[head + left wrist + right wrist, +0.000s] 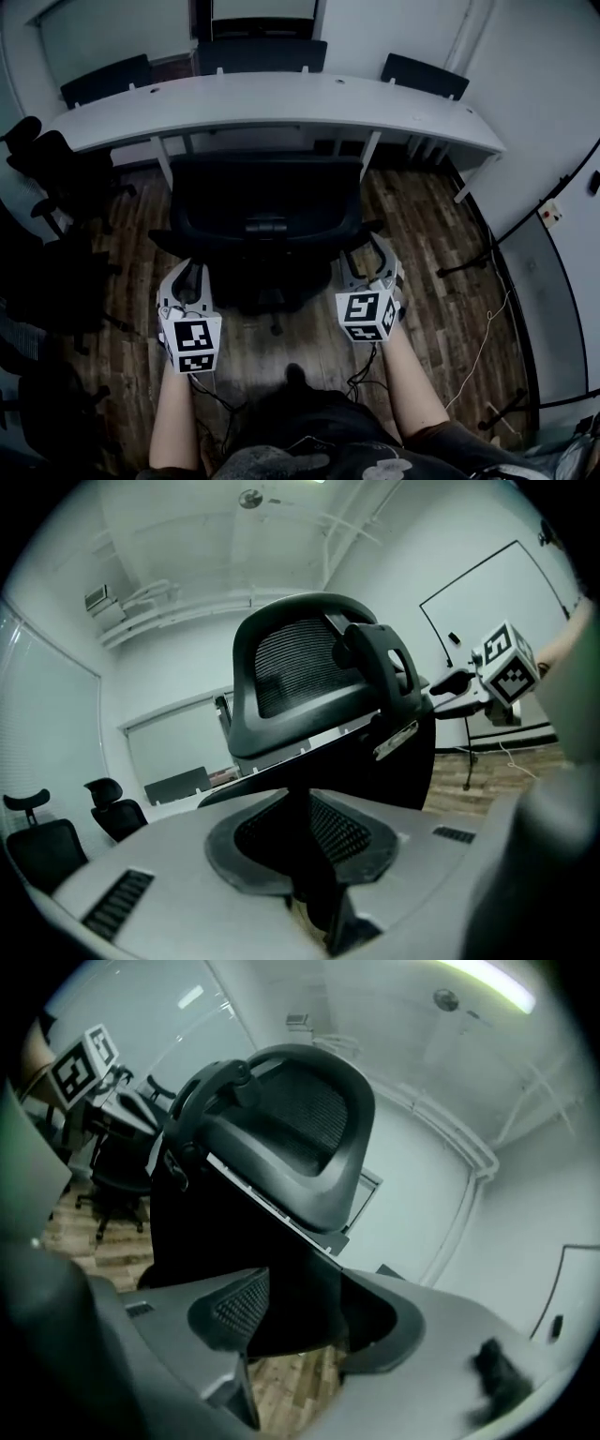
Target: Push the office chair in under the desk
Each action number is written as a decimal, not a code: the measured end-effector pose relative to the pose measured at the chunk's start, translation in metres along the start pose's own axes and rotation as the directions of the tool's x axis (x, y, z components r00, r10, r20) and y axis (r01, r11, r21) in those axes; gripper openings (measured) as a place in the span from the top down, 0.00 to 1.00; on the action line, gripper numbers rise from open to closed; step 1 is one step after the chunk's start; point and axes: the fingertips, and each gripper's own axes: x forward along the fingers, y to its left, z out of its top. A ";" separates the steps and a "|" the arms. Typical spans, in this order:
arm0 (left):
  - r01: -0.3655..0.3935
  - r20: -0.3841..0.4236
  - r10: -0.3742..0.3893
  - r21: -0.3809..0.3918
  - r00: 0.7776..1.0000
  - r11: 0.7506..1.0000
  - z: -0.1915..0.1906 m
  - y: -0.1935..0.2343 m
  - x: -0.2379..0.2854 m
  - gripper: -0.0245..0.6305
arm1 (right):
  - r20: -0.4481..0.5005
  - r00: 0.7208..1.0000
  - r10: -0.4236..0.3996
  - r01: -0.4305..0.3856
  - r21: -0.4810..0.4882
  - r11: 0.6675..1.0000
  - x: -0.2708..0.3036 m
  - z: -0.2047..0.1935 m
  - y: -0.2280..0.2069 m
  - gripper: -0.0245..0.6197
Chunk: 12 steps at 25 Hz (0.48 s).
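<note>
A black mesh-backed office chair (265,202) stands with its seat partly under the long white desk (281,98), its back toward me. My left gripper (187,272) is at the left side of the chair back. In the left gripper view its jaws (309,855) are nearly together, with a thin dark edge of the chair (300,677) clamped between them. My right gripper (372,258) is at the right side of the back. In the right gripper view it (300,1326) stands open, the chair's dark edge (281,1129) passing between the pads without touching them.
Several black chairs (47,169) crowd the left wall, and others (262,56) stand behind the desk. A dark stand foot (469,267) and a loose cable (487,337) lie on the wood floor at the right, next to the wall.
</note>
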 end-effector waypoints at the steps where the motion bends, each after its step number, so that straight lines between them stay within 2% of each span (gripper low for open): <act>1: 0.001 0.001 -0.001 0.008 1.000 1.000 -0.001 0.002 0.002 0.82 | -0.002 1.000 -0.015 0.015 -0.045 0.999 0.002 0.000 -0.001 0.61; 2: 0.001 0.003 -0.001 0.014 1.000 1.000 -0.002 0.004 0.005 0.74 | -0.001 1.000 -0.029 0.028 -0.081 0.996 0.004 0.001 -0.003 0.59; 4: -0.012 0.014 0.012 0.041 1.000 0.999 -0.002 0.009 0.009 0.68 | 0.002 0.999 -0.039 0.038 -0.128 0.991 0.008 0.003 -0.003 0.57; 8: -0.046 0.015 0.045 0.173 0.999 0.984 0.000 0.017 0.018 0.50 | -0.016 0.997 -0.078 0.073 -0.220 0.973 0.016 0.003 -0.004 0.55; 10: -0.060 -0.001 0.062 0.231 0.998 0.971 -0.001 0.021 0.023 0.46 | -0.032 0.996 -0.088 0.077 -0.254 0.964 0.021 0.003 -0.004 0.55; 12: -0.063 -0.020 0.071 0.275 0.997 0.959 -0.003 0.024 0.030 0.45 | -0.041 0.995 -0.087 0.071 -0.289 0.955 0.027 0.004 -0.002 0.55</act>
